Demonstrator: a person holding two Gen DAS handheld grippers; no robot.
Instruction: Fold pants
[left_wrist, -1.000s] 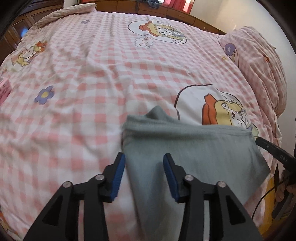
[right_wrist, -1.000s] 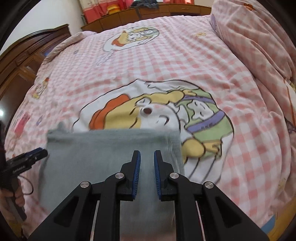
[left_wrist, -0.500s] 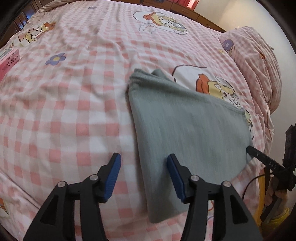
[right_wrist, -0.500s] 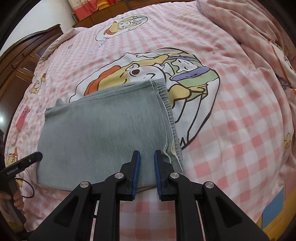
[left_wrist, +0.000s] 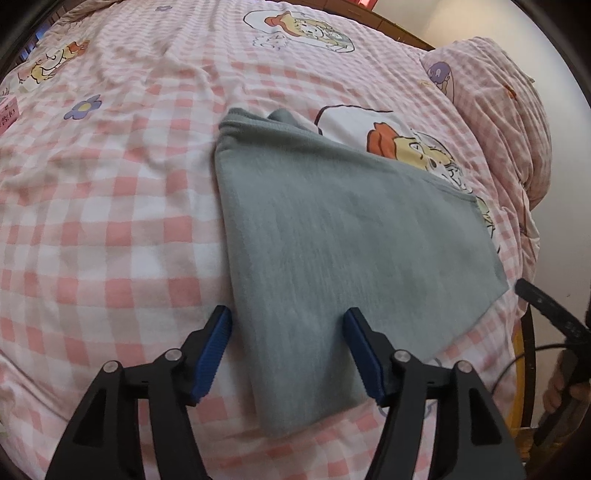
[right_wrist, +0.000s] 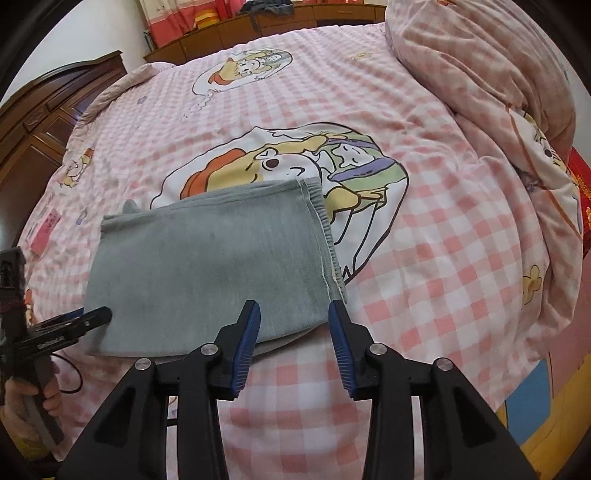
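Note:
The grey pants (left_wrist: 351, 240) lie folded into a flat rectangle on the pink checked bedspread (left_wrist: 110, 221). My left gripper (left_wrist: 286, 326) hangs open above the near left part of the pants, holding nothing. In the right wrist view the same pants (right_wrist: 210, 266) lie left of centre, their waistband edge (right_wrist: 325, 236) on the right. My right gripper (right_wrist: 293, 319) stands open over the near right corner, nothing between its fingers. The left gripper (right_wrist: 92, 317) shows at the left edge of that view, held by a hand (right_wrist: 44, 402).
A rolled pink quilt (right_wrist: 480, 74) lies along the right side of the bed. Dark wooden furniture (right_wrist: 37, 125) stands at the left and a low cabinet (right_wrist: 258, 22) beyond the far edge. A small pink box (right_wrist: 44, 232) rests near the left edge.
The right gripper went from shut to open and drew back from the pants. The left gripper stayed open and moved slightly closer over the near left part of the pants.

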